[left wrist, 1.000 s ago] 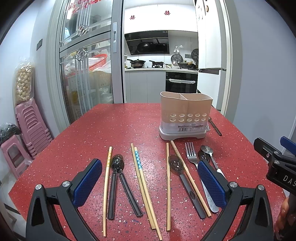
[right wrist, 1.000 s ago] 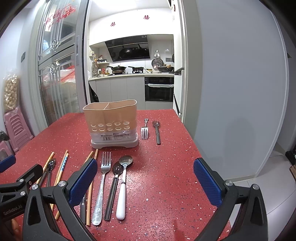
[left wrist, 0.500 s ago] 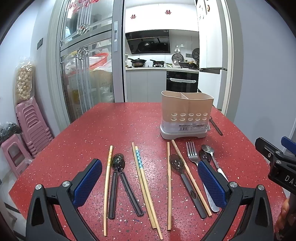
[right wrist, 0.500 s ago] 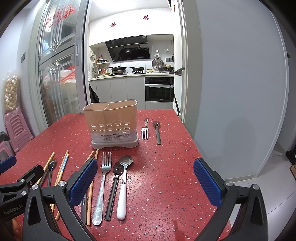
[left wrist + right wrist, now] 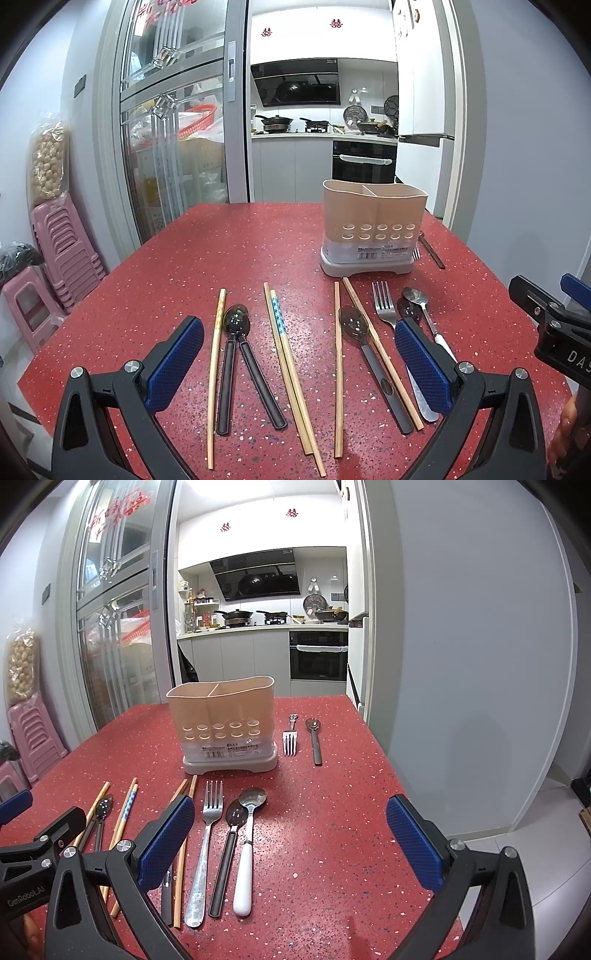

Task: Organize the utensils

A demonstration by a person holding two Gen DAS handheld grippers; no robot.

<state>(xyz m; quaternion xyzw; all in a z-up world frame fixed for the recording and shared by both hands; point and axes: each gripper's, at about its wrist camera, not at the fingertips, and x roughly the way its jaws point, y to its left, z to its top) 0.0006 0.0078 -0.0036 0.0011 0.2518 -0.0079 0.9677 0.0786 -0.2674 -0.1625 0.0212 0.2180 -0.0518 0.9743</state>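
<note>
Left wrist view
- Left gripper (image 5: 295,354): fingers spread wide apart, nothing between them, held above the near part of the red table (image 5: 236,251).
- Utensil holder (image 5: 373,229): beige, two compartments, upright on a grey base toward the far right of the table.
- Chopsticks: single light stick (image 5: 215,373) at left; blue-patterned pair (image 5: 286,354) in the middle; another pair (image 5: 338,365) further right, one stick of it crossing the dark spoon (image 5: 356,326).
- Two black-handled spoons (image 5: 236,325): bowls overlapping, handles splayed toward the camera.
- Right gripper (image 5: 550,321): partly visible at the right edge; finger gap cannot be judged from here.

Right wrist view
- Right gripper (image 5: 290,842): fingers wide apart, holding nothing, above the table's near right part.
- Fork (image 5: 207,834), black-handled spoon (image 5: 229,842), white-handled spoon (image 5: 248,842): lying side by side in front of the holder.
- Small fork (image 5: 290,738) and small spoon (image 5: 314,740): just right of the holder.
</note>
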